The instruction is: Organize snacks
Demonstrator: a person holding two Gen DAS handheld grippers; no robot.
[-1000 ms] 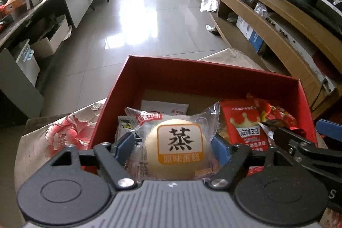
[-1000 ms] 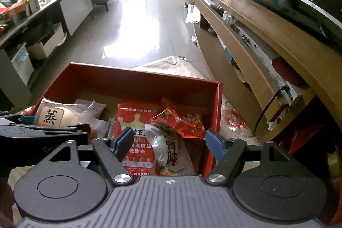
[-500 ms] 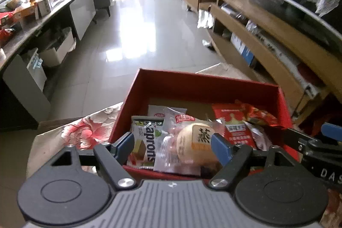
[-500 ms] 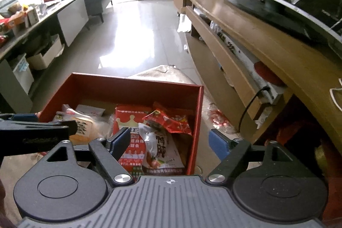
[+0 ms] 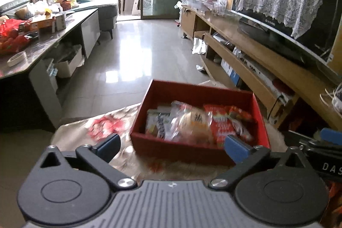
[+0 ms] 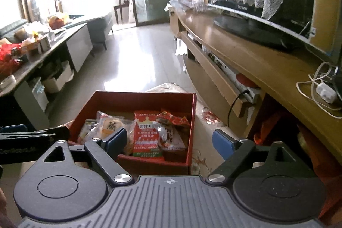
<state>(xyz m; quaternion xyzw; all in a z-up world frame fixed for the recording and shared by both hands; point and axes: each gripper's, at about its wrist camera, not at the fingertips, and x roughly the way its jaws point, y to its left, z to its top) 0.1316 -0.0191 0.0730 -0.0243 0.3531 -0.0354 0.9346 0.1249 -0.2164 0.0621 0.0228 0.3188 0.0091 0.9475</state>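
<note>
The left gripper (image 5: 172, 145) stands wide apart with nothing between its blue pads (image 5: 108, 145); its jaws have just been opening, and the round cake packet it carried a second ago now lies loose ahead of it; the right gripper (image 6: 170, 141) is likewise parted and empty, its jaws also having just been opening. Ahead of and below both grippers sits the red box (image 5: 192, 150) on a surface covered by a floral cloth (image 5: 100, 126); the box is further from the left gripper than a second ago, when its near wall filled the foreground. Inside the box, straight ahead of the left gripper, lies the steamed cake packet (image 5: 193, 121), blurred in the left wrist view but clear in the right wrist view (image 6: 111, 126), where it lies just beyond the right gripper's left pad; to its left is a green-and-white biscuit packet (image 5: 157, 123); to its right, directly ahead of the right gripper, is a red spicy-snack packet with a crown mark (image 6: 146, 136), with a crumpled red wrapper (image 6: 173, 118) resting partly on it. The left gripper's arm shows at the left edge of the right wrist view (image 6: 32, 138), beside the box. Far ahead to the right runs a wooden TV stand (image 6: 245, 61) bearing a television (image 6: 267, 20) draped in lace.
</note>
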